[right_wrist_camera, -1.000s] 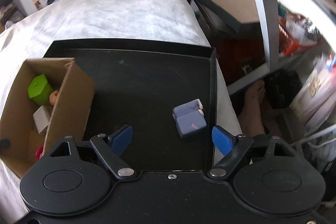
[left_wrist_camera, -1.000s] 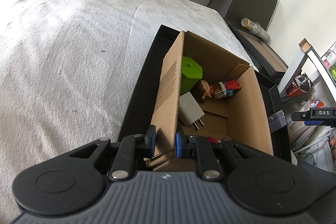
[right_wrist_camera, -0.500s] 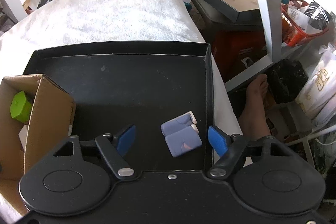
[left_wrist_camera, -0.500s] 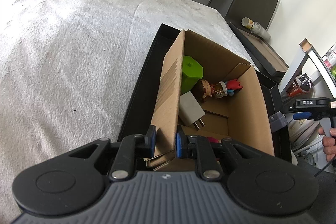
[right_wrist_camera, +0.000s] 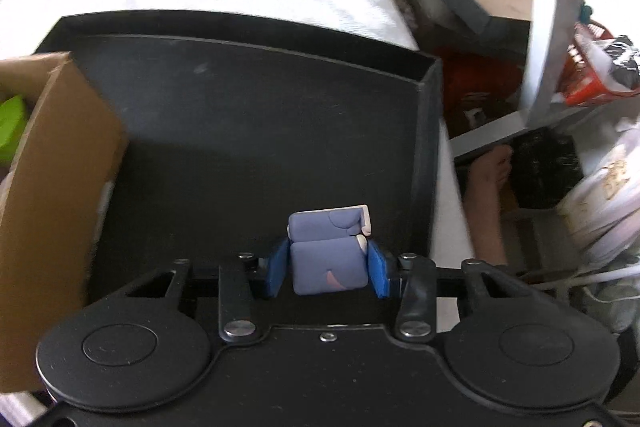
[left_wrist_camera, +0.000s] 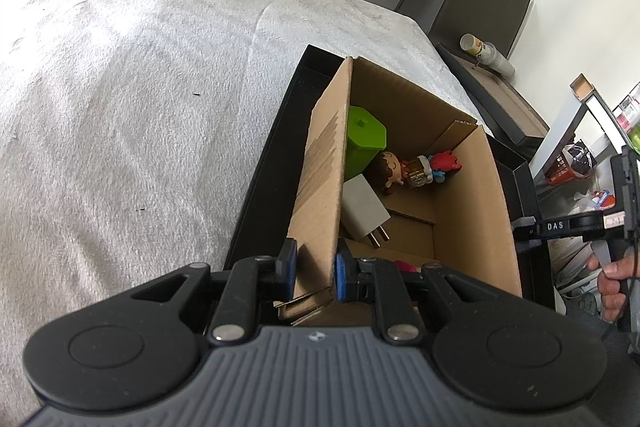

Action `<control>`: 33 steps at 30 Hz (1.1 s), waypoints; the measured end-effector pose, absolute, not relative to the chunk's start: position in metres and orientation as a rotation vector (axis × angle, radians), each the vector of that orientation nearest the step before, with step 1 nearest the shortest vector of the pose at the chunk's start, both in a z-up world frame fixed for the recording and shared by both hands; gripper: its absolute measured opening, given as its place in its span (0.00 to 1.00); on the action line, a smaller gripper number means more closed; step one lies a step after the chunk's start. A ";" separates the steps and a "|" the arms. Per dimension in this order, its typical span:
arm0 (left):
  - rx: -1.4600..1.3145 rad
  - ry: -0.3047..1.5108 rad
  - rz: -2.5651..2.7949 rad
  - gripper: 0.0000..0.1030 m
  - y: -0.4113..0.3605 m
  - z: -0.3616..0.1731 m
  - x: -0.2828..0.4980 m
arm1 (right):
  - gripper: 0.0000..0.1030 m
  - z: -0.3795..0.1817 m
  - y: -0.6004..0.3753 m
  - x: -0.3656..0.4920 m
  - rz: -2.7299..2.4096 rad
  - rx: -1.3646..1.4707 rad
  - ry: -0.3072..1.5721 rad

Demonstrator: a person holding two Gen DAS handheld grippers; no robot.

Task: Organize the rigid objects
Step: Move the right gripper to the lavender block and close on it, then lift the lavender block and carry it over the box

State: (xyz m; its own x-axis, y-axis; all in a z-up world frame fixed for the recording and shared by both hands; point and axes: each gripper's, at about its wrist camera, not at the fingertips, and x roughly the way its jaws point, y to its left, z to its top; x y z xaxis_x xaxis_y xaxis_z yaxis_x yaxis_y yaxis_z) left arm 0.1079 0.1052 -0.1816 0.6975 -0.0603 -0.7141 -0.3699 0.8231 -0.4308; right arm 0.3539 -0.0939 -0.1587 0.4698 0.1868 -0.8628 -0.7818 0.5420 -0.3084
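Right gripper [right_wrist_camera: 328,273]: your blue pads [right_wrist_camera: 276,273] sit flush against both sides of the blue-purple block toy [right_wrist_camera: 329,253], so call it clamped, low over the black tray [right_wrist_camera: 260,131] floor. Toy sits dead ahead between the fingers, its near half pinched, its far half sticking out past the tips. Whether it's lifted off the tray yet, can't tell.

Left gripper [left_wrist_camera: 314,273]: pinched on the near end of the cardboard box [left_wrist_camera: 472,195] left wall, one pad outside, one inside. You're bracing the box.

Key relation: from the right gripper, the box lies to the left and slightly forward, touching nothing you hold, with bare tray in between. Box long axis runs away from you, roughly parallel to your fingers. Right hand is the one carrying, so the move is probably lift, sideways left over the box's right wall, then drop.

Inside, past the left pads: white charger plug [left_wrist_camera: 366,211] closest, green block [left_wrist_camera: 362,141] and figurine [left_wrist_camera: 412,167] beyond. Free floor is on the right side.
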 end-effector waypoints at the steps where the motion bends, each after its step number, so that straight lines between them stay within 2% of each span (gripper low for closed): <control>1: -0.591 0.790 0.185 0.17 0.105 -0.181 0.108 | 0.40 -0.159 -0.094 0.351 0.682 -0.793 0.888; 15: -0.588 0.789 0.186 0.17 0.105 -0.182 0.108 | 0.40 -0.167 -0.103 0.319 0.739 -0.806 0.999; 33: -0.593 0.791 0.184 0.17 0.105 -0.181 0.107 | 0.39 -0.108 -0.079 0.282 0.848 -0.773 0.876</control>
